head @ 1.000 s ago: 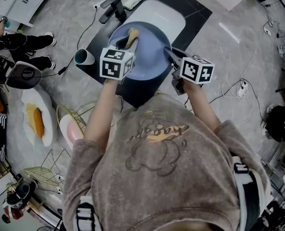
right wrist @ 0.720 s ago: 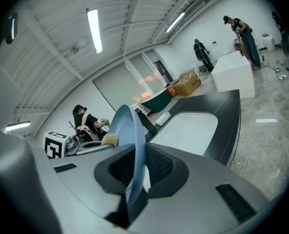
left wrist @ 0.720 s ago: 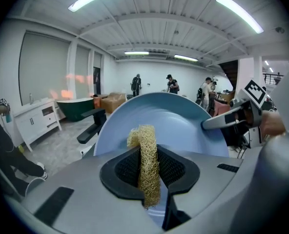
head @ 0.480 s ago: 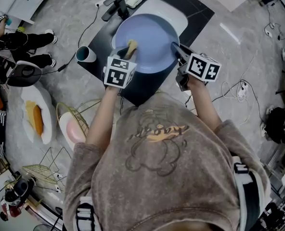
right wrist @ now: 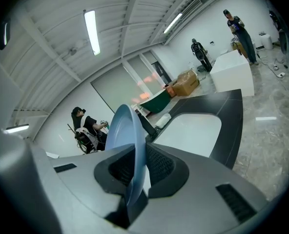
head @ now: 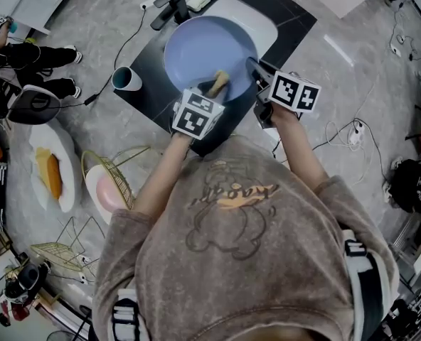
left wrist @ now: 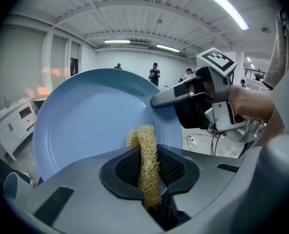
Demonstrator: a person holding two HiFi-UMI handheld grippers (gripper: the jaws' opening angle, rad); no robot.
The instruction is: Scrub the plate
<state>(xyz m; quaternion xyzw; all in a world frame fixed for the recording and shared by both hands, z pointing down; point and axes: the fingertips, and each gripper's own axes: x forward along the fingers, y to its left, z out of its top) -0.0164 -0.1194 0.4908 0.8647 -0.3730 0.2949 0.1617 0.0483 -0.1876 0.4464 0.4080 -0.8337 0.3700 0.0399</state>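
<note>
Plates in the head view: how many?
3. A blue plate over the sink, clamped at its rim by the right gripper; a white plate at far left; a pink plate in the wire rack. The person's body may hide others.

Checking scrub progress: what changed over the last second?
The left claw, shut on the loofah scrubber, swept it across the plate from the far side toward the person and the right claw. Unchanged: both grips, the right claw clamping the plate's rim above the sink.
</note>
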